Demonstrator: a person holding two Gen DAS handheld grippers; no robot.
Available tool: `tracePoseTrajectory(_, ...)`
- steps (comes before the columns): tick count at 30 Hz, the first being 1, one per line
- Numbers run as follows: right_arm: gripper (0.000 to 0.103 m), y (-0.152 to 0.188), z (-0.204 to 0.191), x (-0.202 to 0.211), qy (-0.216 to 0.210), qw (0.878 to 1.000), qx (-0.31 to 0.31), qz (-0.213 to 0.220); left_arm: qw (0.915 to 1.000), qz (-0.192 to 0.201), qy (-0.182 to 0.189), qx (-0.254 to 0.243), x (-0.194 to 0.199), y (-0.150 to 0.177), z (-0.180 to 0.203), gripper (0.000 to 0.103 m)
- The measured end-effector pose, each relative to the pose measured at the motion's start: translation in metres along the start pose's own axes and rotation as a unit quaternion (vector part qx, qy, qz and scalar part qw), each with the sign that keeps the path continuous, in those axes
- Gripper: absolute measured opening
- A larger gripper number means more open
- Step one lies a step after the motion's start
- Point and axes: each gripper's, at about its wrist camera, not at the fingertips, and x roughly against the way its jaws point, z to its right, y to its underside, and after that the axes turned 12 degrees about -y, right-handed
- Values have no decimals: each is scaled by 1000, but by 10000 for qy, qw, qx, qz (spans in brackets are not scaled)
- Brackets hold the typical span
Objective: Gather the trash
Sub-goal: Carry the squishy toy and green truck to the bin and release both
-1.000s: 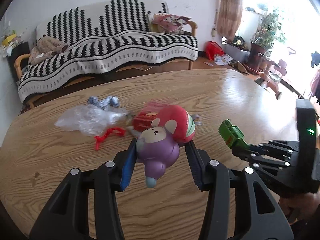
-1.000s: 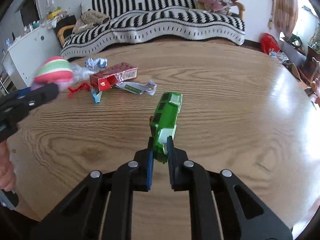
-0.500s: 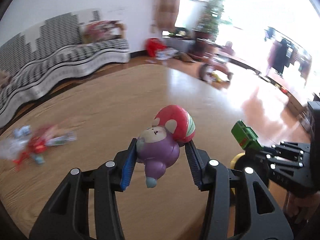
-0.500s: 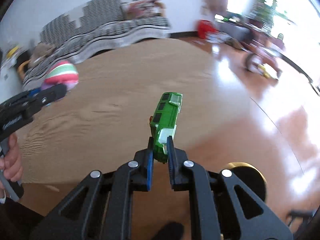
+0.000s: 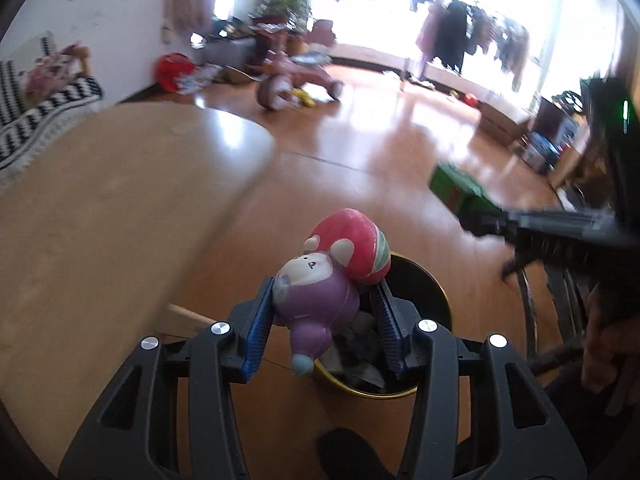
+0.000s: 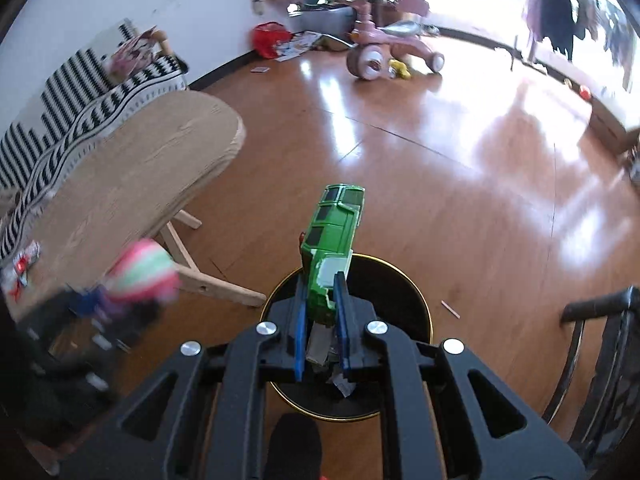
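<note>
My left gripper point(image 5: 322, 294) is shut on a purple squishy toy with a red mushroom cap point(image 5: 320, 280), held above a black bin with a gold rim point(image 5: 434, 292) on the floor. My right gripper point(image 6: 320, 286) is shut on a green toy car point(image 6: 334, 236), held over the same bin point(image 6: 404, 280), which holds crumpled wrappers. The right gripper shows blurred at the right of the left wrist view point(image 5: 560, 224) with the car point(image 5: 456, 190). The left gripper's toy shows blurred in the right wrist view point(image 6: 140, 272).
The oval wooden table point(image 6: 132, 176) stands to the left with wrappers point(image 6: 20, 264) at its far end. A striped sofa point(image 6: 80, 92) is behind it. A pink tricycle point(image 6: 384, 52) stands on the wooden floor. A dark chair point(image 6: 600, 336) is at the right.
Both grippers have swung right, away from the table, and now hang over the bin on the floor. Each still holds its toy.
</note>
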Motion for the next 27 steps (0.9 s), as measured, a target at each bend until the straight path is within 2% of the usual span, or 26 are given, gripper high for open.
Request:
tracePoseTrajectory(3,13,3,14,-1,-45,9998,-199,-46,9996,-223,142,-109,-20,11,17,47)
tracePoseTrajectory(9,13,-1,10,-10,-56,9995,-256,-180,9979,-548,354,-55,-47,19,28,47)
tracePoseTrajectory(16,13,-2,16,-15,-25,9990,-360,-259,9969,-615,488,-49,-55,18,37,49)
tracePoseTrajectory(22,13,-4,17,-19,-20,9988,-397,-286,9960,-722,524,-66,-63,16,38,57)
tracePoseTrajectory(25,13,-3,18,-21,-12,9986,-413,-319,9963,-707,483,-52,-63,16,39,68)
tracePoseTrajectory(27,13,-3,18,-22,-7,9986,-419,-326,9966,-675,469,-18,-63,13,39,80)
